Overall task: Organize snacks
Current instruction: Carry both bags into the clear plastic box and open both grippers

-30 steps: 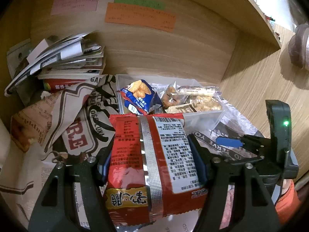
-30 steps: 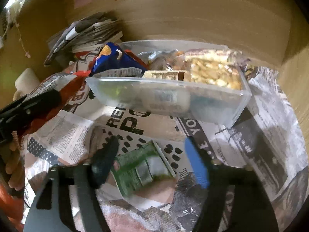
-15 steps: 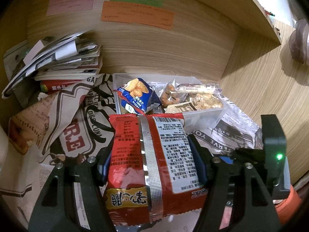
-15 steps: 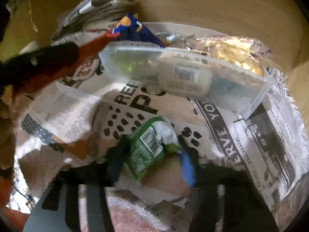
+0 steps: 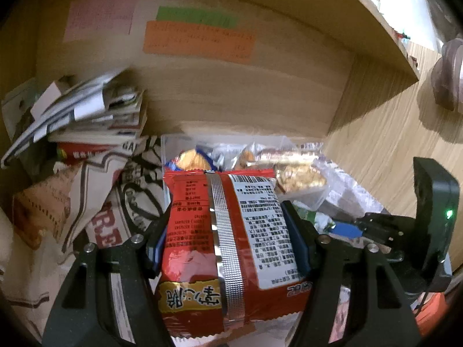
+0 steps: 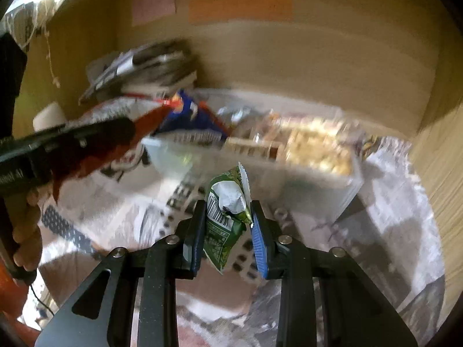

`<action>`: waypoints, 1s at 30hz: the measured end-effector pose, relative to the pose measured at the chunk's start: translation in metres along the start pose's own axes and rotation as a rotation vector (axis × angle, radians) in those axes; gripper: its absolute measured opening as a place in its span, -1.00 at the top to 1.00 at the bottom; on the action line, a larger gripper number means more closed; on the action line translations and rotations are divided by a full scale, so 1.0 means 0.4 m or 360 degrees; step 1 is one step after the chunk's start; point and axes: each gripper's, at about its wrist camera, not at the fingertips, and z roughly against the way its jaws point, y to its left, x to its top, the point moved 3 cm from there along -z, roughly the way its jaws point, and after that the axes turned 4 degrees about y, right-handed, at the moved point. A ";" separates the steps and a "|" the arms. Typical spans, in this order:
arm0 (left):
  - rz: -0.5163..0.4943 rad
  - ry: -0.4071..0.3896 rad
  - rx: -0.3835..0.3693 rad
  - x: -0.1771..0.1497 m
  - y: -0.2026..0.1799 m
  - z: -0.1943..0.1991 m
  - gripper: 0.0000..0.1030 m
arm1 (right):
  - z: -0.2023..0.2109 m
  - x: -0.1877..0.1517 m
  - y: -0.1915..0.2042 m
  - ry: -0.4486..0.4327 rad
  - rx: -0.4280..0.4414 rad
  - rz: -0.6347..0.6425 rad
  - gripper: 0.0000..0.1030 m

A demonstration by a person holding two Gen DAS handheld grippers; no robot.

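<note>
Now, left wrist view: we see our left gripper squeezing a red snack bag between its two fingers.
Bag spot: we hold it up just in front of the clear box of snacks.
Behind: paper stack and sticky notes.
Right wrist view: our right gripper pinches a small green packet.
Packet spot: we hold it up over the newspaper, near the clear box.
</note>
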 end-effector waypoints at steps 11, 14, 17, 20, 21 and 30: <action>-0.0009 -0.0045 -0.0008 0.093 -0.008 -0.043 -0.31 | 0.032 0.128 -0.059 -0.0208 -0.0051 -0.0062 0.48; -0.0027 -0.0045 0.0000 0.118 -0.012 -0.066 -0.31 | 0.024 0.155 -0.074 -0.0231 -0.0054 -0.0078 0.48; -0.0050 -0.0033 0.0009 0.140 -0.019 -0.095 -0.31 | 0.015 0.172 -0.083 -0.0238 -0.0057 -0.0084 0.48; -0.0070 -0.0012 0.0025 0.156 -0.023 -0.128 -0.31 | -0.009 0.190 -0.098 -0.0224 -0.0061 -0.0096 0.48; -0.0073 -0.0005 0.0029 0.162 -0.024 -0.140 -0.31 | -0.017 0.193 -0.101 -0.0217 -0.0061 -0.0100 0.48; -0.0063 0.0028 0.0023 0.201 -0.022 -0.213 -0.31 | -0.091 0.210 -0.130 -0.0125 -0.0053 -0.0112 0.47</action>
